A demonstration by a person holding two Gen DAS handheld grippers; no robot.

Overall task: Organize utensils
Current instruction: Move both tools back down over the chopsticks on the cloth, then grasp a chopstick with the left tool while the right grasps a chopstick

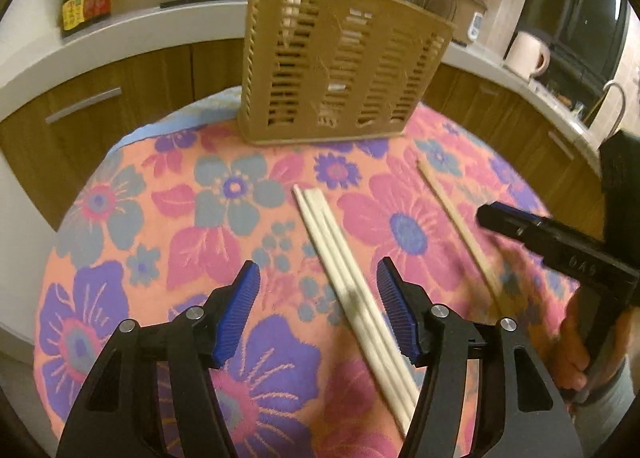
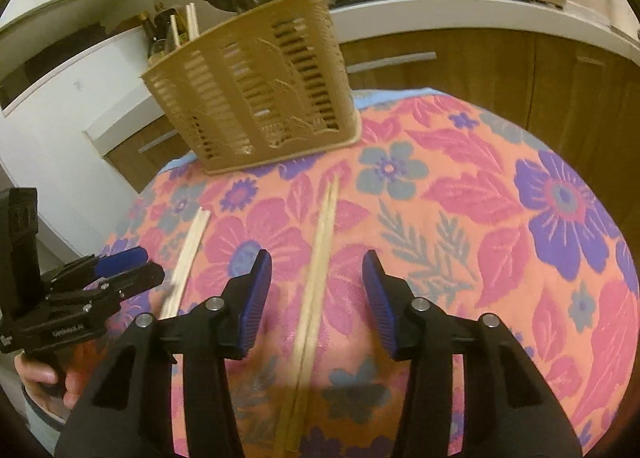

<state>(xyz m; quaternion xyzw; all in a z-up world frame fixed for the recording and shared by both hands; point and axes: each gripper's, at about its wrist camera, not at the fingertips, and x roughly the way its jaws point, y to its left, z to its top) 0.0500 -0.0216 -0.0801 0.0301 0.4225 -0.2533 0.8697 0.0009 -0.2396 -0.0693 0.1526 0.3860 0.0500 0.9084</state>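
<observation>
Left wrist view: left gripper (image 1: 318, 308) tilted down with jaws apart and empty, straddling pale chopsticks (image 1: 352, 290) flat on the floral cloth (image 1: 180, 218), apparently lined up to close on them; slotted basket (image 1: 340, 70) upright beyond, a few sticks already inside. Right wrist view: right gripper (image 2: 316, 298) likewise spread and holding nothing, over wooden chopsticks (image 2: 316, 270) running toward the basket, probably readied for a matching pickup.
</observation>
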